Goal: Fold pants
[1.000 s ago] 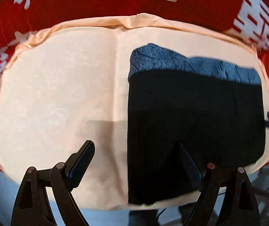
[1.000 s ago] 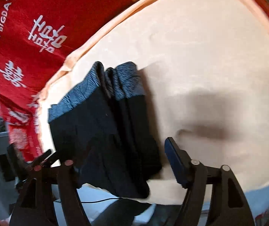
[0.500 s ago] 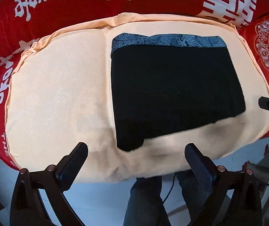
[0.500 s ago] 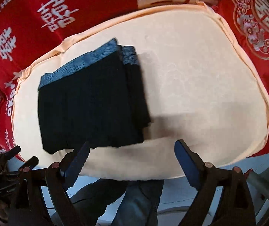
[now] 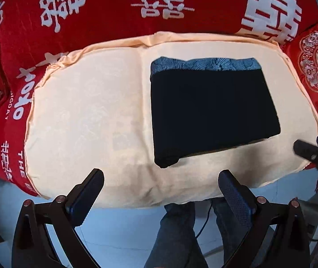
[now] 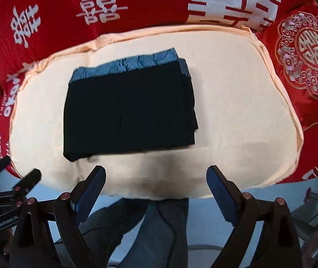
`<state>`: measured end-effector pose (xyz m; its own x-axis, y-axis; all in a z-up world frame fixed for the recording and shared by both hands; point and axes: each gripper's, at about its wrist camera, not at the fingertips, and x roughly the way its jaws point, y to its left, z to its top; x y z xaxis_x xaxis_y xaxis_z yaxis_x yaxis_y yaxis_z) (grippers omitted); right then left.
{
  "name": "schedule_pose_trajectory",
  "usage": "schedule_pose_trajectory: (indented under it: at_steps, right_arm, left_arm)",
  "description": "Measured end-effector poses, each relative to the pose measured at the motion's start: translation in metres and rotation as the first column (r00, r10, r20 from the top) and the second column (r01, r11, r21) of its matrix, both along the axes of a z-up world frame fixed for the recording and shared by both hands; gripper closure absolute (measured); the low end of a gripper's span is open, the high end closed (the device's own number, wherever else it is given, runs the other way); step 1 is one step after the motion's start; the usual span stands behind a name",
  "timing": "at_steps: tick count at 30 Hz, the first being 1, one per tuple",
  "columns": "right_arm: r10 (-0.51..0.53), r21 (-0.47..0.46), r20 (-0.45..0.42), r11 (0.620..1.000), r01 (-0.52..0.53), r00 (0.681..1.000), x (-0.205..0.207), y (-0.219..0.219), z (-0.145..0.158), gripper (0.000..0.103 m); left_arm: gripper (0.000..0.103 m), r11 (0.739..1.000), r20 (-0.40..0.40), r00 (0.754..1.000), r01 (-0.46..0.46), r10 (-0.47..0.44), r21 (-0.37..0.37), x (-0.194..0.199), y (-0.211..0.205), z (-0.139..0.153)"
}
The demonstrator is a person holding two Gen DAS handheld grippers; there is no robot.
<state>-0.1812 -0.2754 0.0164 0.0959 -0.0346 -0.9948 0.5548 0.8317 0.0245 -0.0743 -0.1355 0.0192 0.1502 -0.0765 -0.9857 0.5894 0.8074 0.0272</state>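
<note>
**Folded pants on the cushion, right gripper clear**

I see the pants (image 6: 129,111) folded into a dark block left of centre on the peach cushion (image 6: 237,116). My right gripper (image 6: 156,178) hangs over the cushion's near edge, jaws wide, nothing between them. Past the cushion's left end, probably the left gripper (image 6: 14,174).
</note>
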Motion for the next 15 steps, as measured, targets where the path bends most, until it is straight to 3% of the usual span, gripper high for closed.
schedule_pose_trajectory:
  at_steps: [8,15]
  right_arm:
    - [-0.028,-0.026,-0.023,0.999,0.027,0.999,0.000,0.014,0.015,0.010]
    - [-0.038,0.059,-0.003,0.998,0.038,0.999,0.005,0.013,0.021,0.010]
  left_arm:
    - [0.000,1.000,0.001,1.000,0.013,-0.013,-0.026,-0.003,0.006,0.017]
    - [0.000,1.000,0.035,0.999,-0.025,0.025,-0.017,-0.001,0.006,0.029]
